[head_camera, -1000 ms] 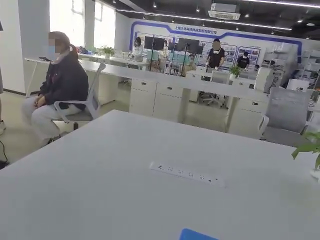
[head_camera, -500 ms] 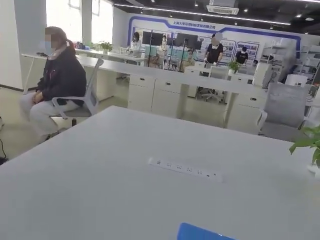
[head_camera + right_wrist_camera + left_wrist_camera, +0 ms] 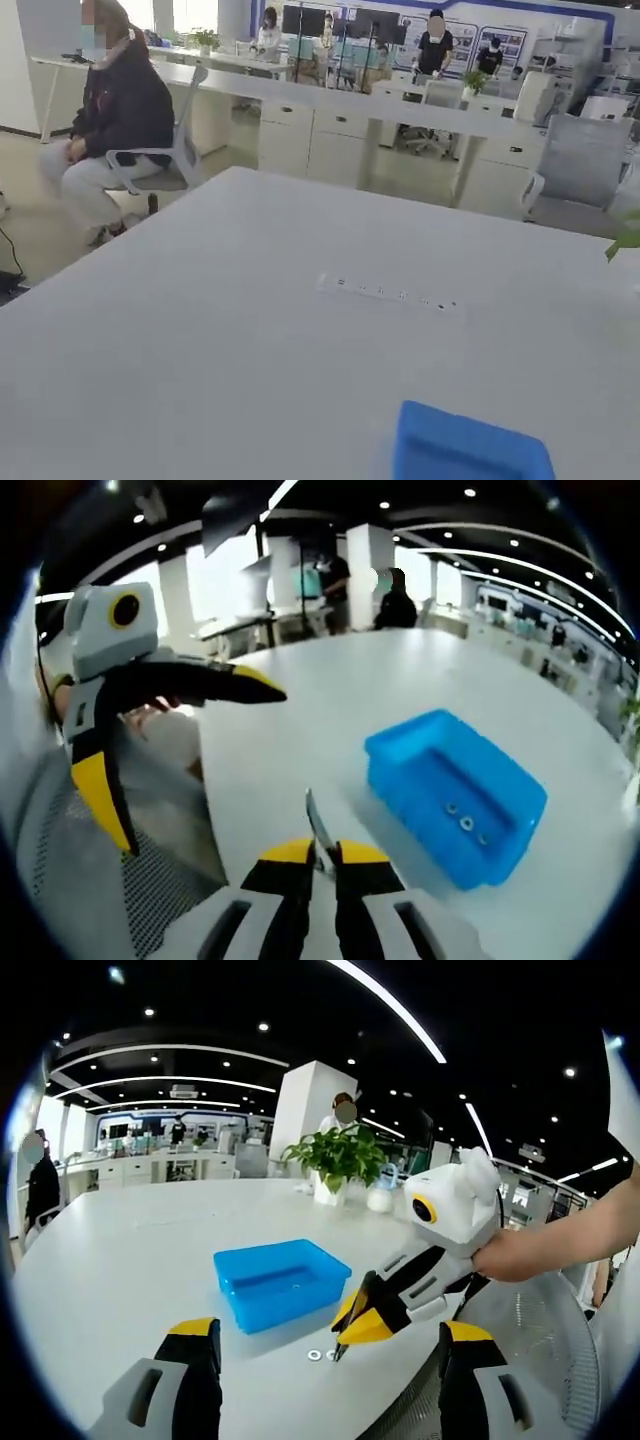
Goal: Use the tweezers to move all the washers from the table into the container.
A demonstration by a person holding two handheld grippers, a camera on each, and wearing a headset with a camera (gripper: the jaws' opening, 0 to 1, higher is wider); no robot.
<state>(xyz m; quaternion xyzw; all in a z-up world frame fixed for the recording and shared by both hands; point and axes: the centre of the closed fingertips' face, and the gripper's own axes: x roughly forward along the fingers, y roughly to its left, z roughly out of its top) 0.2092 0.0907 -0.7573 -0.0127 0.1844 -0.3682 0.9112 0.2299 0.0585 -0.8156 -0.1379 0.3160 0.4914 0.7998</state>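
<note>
Our left gripper [image 3: 327, 1328] has two black jaws, each capped with a yellow pad and set on a pale grey base with a slotted hole. Our right gripper [image 3: 322, 855] is built alike: black jaws, yellow tips, grey slotted bases.

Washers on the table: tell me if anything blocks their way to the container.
Nothing visible does. The washers lie on bare table just before the container, with the tip of the tweezers beside them, held in the right gripper.
</note>
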